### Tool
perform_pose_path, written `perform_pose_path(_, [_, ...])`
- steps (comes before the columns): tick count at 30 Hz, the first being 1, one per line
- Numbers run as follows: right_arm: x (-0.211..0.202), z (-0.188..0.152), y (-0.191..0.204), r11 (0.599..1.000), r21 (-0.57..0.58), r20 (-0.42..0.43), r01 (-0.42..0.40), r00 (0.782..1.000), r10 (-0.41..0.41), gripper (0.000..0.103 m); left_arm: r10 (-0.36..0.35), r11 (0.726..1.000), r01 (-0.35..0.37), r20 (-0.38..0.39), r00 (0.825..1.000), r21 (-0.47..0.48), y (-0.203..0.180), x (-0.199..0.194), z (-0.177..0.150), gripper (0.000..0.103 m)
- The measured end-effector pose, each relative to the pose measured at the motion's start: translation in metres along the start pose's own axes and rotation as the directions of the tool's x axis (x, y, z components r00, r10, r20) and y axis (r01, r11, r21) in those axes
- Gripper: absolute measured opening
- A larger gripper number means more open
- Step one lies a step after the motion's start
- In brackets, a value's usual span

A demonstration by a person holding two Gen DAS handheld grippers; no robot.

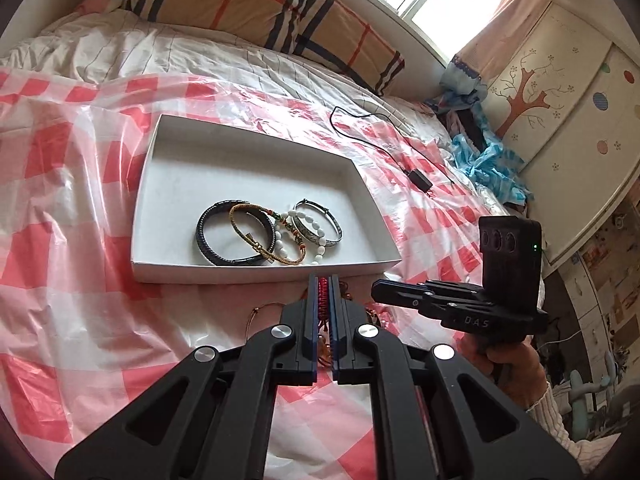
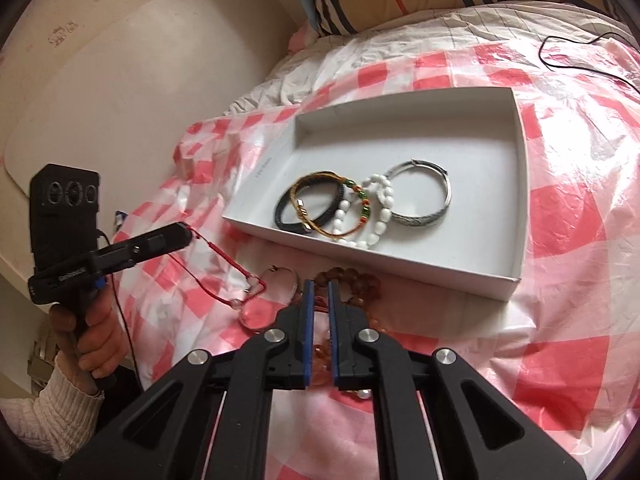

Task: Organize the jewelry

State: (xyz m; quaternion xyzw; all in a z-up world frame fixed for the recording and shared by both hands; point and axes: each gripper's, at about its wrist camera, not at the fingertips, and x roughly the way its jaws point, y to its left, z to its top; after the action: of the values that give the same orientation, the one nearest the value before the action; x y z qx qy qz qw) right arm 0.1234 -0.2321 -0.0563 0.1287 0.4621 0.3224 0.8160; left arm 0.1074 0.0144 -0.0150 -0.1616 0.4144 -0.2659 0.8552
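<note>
Beside white box [image 2: 516,184], red cord bracelet [image 2: 224,258] stretched sideways

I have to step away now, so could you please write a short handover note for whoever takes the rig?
Left gripper: shut on the red cord bracelet, lifted, its end trailing on the checked sheet.
Right gripper: nearly closed, holding nothing, over the amber bead bracelet.
Done: four bracelets and a silver bangle lie in the white box.
Left: red cord, amber beads and the thin ring bracelet beside them.
</note>
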Motion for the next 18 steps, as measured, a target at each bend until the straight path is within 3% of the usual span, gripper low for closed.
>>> perform_pose_path(1, [0.002,-0.001,0.0,1.0,0.0,-0.012,0.015,1.0,-0.015,0.038,0.007,1.0,-0.007,-0.002,1.0,0.001,0.001,0.001,0.0,0.004])
perform_pose_path(2, [0.003,-0.001,0.002,0.999,-0.015,-0.013,0.046,0.999,-0.047,0.05,0.015,1.0,-0.015,-0.005,1.0,0.003,0.001,0.001,-0.001,0.004])
perform_pose_path(3, [0.004,-0.001,0.006,0.996,-0.04,-0.008,0.078,0.997,-0.079,0.055,0.021,1.0,-0.021,-0.007,1.0,0.006,0.001,0.002,-0.001,0.004])
perform_pose_path(7, [0.018,-0.006,0.014,0.984,-0.115,-0.047,0.134,0.989,-0.14,0.055,0.033,0.999,-0.033,-0.015,0.999,0.021,-0.001,0.005,-0.002,0.004])
perform_pose_path(10, [0.033,-0.012,0.017,0.963,-0.174,-0.102,0.207,0.969,-0.227,0.029,0.044,0.998,-0.044,-0.019,0.999,0.034,-0.004,0.006,-0.004,0.004])
perform_pose_path(13, [0.025,-0.013,0.016,0.972,-0.166,-0.09,0.169,0.978,-0.186,0.006,0.05,0.998,-0.049,-0.022,0.998,0.041,-0.005,0.007,-0.004,0.004])
perform_pose_path(18, [-0.002,-0.008,0.006,0.998,-0.062,-0.003,0.015,1.0,-0.015,0.006,0.045,0.998,-0.044,-0.018,0.999,0.041,-0.007,0.006,-0.003,0.004])
